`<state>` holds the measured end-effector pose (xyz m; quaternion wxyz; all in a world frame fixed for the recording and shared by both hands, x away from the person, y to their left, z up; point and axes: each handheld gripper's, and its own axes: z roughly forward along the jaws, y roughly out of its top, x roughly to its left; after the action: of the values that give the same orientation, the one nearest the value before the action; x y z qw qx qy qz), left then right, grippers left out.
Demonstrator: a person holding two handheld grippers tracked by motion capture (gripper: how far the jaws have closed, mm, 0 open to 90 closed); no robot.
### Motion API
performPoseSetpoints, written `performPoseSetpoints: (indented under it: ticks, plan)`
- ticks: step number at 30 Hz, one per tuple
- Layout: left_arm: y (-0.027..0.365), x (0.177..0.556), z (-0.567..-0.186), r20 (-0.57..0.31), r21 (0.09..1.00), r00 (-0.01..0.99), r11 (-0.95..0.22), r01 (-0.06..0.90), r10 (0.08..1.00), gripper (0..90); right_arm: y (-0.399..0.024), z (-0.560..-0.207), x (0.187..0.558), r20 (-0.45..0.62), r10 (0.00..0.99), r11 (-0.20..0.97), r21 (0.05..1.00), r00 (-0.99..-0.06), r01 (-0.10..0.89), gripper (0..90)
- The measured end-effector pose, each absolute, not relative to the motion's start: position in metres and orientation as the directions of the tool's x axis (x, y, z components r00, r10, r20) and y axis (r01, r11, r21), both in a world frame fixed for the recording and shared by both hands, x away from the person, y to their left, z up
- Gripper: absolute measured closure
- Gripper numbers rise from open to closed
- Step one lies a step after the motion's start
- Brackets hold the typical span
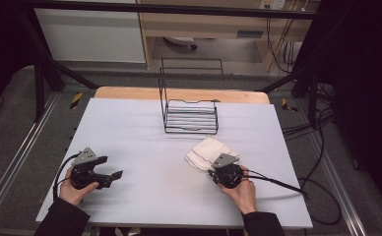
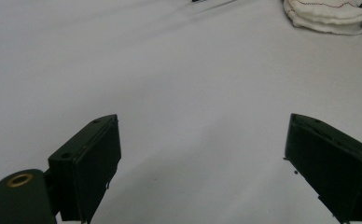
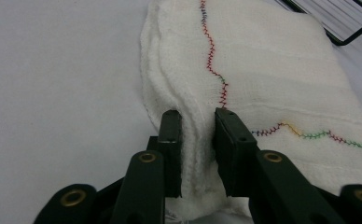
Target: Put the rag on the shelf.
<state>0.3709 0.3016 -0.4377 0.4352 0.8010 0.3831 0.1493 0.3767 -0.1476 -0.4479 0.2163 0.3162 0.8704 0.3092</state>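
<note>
A folded white cloth [image 1: 206, 150] with a multicoloured zigzag stitch line lies on the table right of centre, just in front of the wire rack. My right gripper [image 1: 210, 169] reaches it from the near side. In the right gripper view the cloth [image 3: 272, 79] has its near left edge bunched up between the two black jaws, and the right gripper [image 3: 198, 116] is shut on that fold. My left gripper [image 1: 111, 167] rests at the near left of the table, far from the cloth. Its jaws stand wide apart over bare table, so the left gripper [image 2: 202, 121] is open, with the cloth [image 2: 328, 14] at the far right.
A black wire rack [image 1: 190, 115] stands at the back middle of the white table top [image 1: 140, 137]; its corner [image 3: 351, 18] lies just beyond the cloth. A black cable [image 1: 287, 184] trails right from the right gripper. Black frame posts flank the table.
</note>
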Motion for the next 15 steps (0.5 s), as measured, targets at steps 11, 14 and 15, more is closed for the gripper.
performPoseSetpoints:
  ticks: [11,14,15]
  plan:
    - [0.302,0.371,-0.438,-0.097,0.812,0.66,-0.325,0.485,0.745,11.0,-0.152,-0.438,0.38,-0.111,0.703,0.558,0.698,-0.702,0.449,80.7]
    - [0.302,0.371,-0.438,-0.096,0.812,0.661,-0.325,0.485,0.745,11.0,-0.153,-0.434,0.379,-0.067,0.702,0.534,0.708,-0.709,0.462,81.0]
    - [0.302,0.371,-0.438,-0.097,0.811,0.66,-0.325,0.486,0.745,11.0,-0.153,-0.432,0.379,-0.045,0.7,0.522,0.713,-0.712,0.468,81.0]
